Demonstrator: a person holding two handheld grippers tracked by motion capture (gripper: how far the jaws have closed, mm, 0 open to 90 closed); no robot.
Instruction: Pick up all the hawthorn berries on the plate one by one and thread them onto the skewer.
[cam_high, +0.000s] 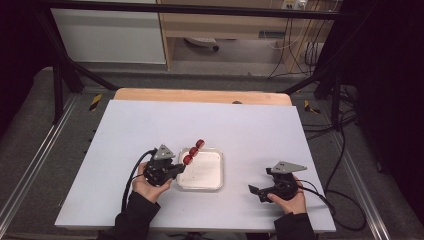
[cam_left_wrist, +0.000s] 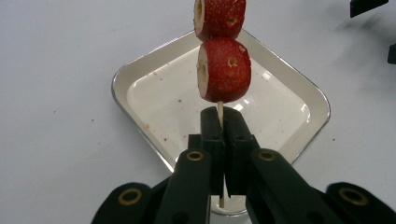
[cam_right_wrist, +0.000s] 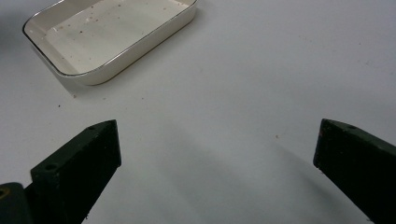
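Pinching a thin pale wooden skewer (cam_left_wrist: 220, 114) between flat black pads pressed together, left gripper (cam_left_wrist: 223, 122) above the near-left corner of a glossy cream tray (cam_left_wrist: 140, 77), square with rounded corners, a thin dark rim and reddish specks inside. Threaded on the stick, 3 red fruit pieces (cam_high: 193, 151) in the high view, skin dimpled with pale dots, cut faces cream and cored; in the left gripper view just 2, the upper cropped by the frame edge. Spread wide over bare matte white table (cam_right_wrist: 224, 107), right gripper (cam_high: 257, 192), holding nothing, well right of the tray.
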